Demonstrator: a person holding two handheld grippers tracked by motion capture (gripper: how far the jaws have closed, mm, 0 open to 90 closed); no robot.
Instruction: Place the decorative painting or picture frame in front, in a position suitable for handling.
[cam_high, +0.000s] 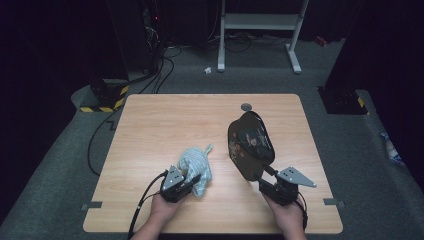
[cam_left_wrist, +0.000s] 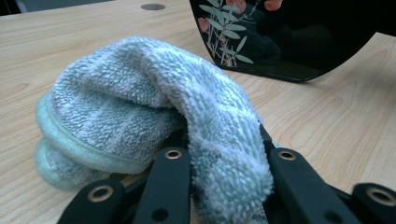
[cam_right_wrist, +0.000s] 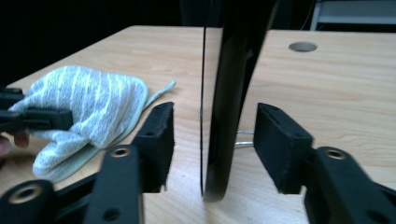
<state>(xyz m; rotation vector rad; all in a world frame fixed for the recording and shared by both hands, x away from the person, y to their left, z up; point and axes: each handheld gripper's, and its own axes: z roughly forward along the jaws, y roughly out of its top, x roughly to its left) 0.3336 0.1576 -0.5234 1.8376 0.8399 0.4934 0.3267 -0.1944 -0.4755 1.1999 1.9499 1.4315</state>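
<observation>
A light blue terry towel (cam_high: 197, 167) lies bunched on the wooden table (cam_high: 160, 120), left of the middle. My left gripper (cam_high: 192, 180) is shut on a fold of this towel (cam_left_wrist: 140, 93), which bulges up between its jaws (cam_left_wrist: 224, 154). A black lacquered plate (cam_high: 250, 142) with a painted flower pattern stands steeply on its edge at the right. My right gripper (cam_high: 265, 175) is at the plate's near edge. In the right gripper view the plate's rim (cam_right_wrist: 224, 116) stands between the open jaws (cam_right_wrist: 215, 135), with a gap on each side. Towel (cam_right_wrist: 88, 102) and left gripper (cam_right_wrist: 37, 119) show at that view's left.
A round grey cable hole (cam_high: 246, 106) sits near the table's far edge, behind the plate. Beyond the table are a white metal frame (cam_high: 260, 30), black cables (cam_high: 155, 75) on the grey floor, and a yellow-and-black striped base (cam_high: 105, 97) at the back left.
</observation>
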